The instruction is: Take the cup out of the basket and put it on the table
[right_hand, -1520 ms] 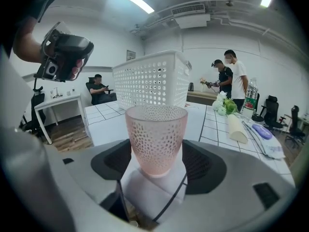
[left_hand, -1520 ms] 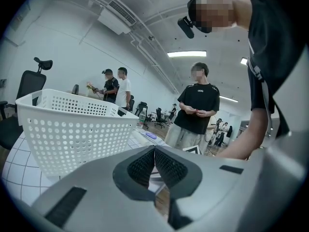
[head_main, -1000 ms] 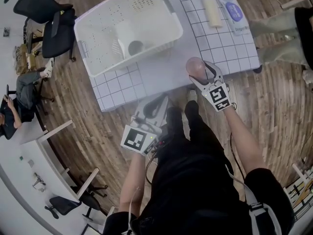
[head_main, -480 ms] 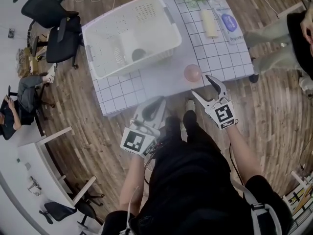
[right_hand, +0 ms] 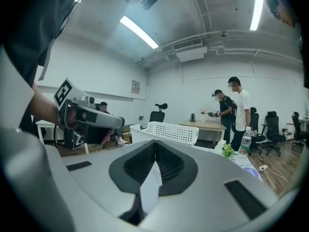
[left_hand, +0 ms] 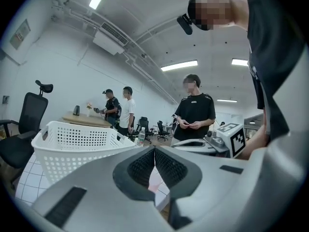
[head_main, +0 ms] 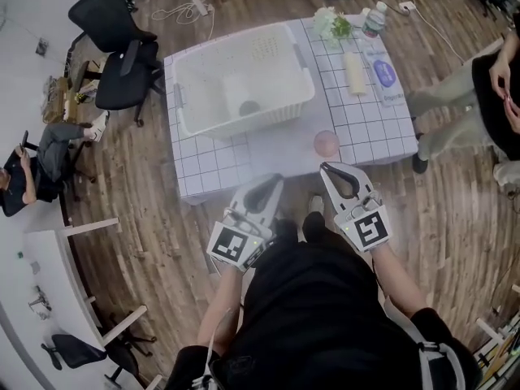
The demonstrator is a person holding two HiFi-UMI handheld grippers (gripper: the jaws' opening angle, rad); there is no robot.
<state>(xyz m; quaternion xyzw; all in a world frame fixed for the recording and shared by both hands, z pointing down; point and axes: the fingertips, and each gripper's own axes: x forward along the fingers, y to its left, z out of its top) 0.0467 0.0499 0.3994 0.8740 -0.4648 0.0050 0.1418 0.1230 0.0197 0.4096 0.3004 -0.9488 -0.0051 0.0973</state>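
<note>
1. The wooden floor [head_main: 146, 218] runs all round the worktop, with two black office chairs [head_main: 122, 47] on it at the far left.
2. The worktop [head_main: 207, 169], covered in a white cloth with a dark grid, stands ahead of the person.
3. A white perforated basket [head_main: 244, 88] sits on the left part of the worktop. A pale thing with a dark mouth [head_main: 244, 106] lies inside it.
4. The left claw [head_main: 272, 182] is held above the near edge of the worktop, pointing toward the basket. Its own view shows the ridged pads pressed together with nothing between them.
5. The right claw [head_main: 327, 167] is beside the left one, also near the worktop's front edge. Its jaws have just been closing, and in its view the pads meet with nothing in them.
6. The pink cup [head_main: 327, 143] is out of the basket and on the worktop. It is to the right of the basket's near corner and just ahead of the right claw's tips, apart from them.
7. Along the far right of the worktop lie a cream roll [head_main: 355, 73] and a flat packet with a blue label [head_main: 383, 75]. Behind them are a clear bottle [head_main: 374, 19] and a small green plant [head_main: 333, 27].
</note>
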